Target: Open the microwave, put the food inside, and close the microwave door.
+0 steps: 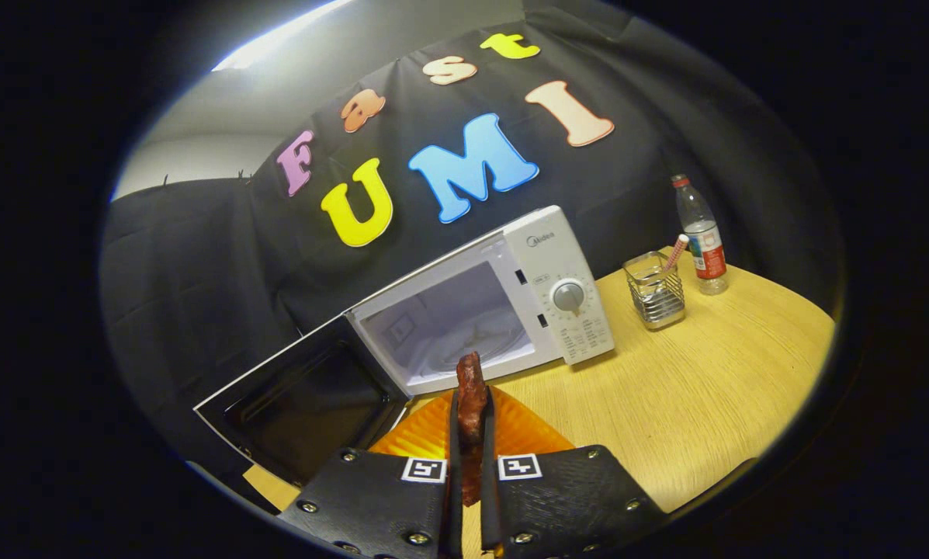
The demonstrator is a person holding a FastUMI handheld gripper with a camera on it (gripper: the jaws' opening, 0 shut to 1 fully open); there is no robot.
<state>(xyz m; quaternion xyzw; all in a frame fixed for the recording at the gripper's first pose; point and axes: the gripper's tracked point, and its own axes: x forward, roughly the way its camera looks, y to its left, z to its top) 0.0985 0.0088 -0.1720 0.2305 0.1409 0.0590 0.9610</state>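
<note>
While pinched upright between both fingers, food (472,396): a dark reddish-brown strip, top end poking up past the fingertips. Tongs (472,407) clamped on it, fingers nearly together with only the strip between them. Directly under and behind the food, an orange plate (526,431) on the desk (697,404), just ahead of the tongs. Beyond the plate, white microwave (511,299), cavity open and lit, a glass turntable (480,341) visible inside. Door (301,400) swung wide to the left of the cavity, dark inner window facing up toward the camera. Round dial (567,296) on the control panel at the microwave's right side. Farther right on the desk, well apart from the microwave, a wire holder (655,291) with a striped stick in it, and just beyond that a clear bottle (701,233) with a red cap, standing upright.
</note>
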